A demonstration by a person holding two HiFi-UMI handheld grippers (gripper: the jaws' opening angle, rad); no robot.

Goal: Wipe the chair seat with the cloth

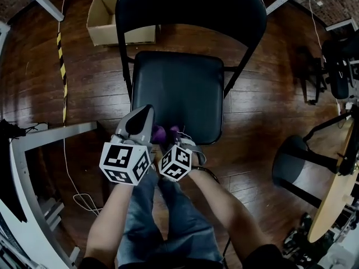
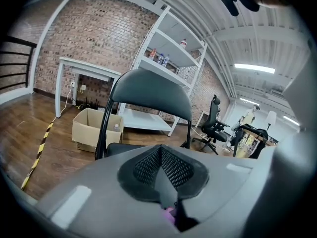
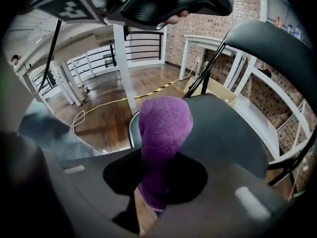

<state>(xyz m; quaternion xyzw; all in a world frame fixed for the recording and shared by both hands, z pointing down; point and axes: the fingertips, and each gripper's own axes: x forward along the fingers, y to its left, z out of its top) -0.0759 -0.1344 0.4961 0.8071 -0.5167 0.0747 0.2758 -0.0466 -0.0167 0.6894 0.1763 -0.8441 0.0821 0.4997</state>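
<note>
The black folding chair's seat [image 1: 178,91] lies just ahead of me, and both grippers hover at its front edge. My right gripper [image 1: 177,134] is shut on a purple cloth [image 3: 163,133], which stands up out of its jaws in a bunched column over the seat [image 3: 223,133]. In the head view the cloth [image 1: 160,132] shows between the two grippers. My left gripper [image 1: 146,114] is at the seat's front left corner with its jaws closed to a point. In its own view the left gripper [image 2: 161,152] faces the chair back [image 2: 148,90], and a scrap of purple shows below the jaws.
An open cardboard box [image 1: 106,18] sits on the wood floor behind the chair's left side. Yellow-black tape [image 1: 61,66] runs along the floor at left, beside a metal frame [image 1: 50,133]. A stool base [image 1: 297,164] and a round table's edge [image 1: 336,189] stand at right.
</note>
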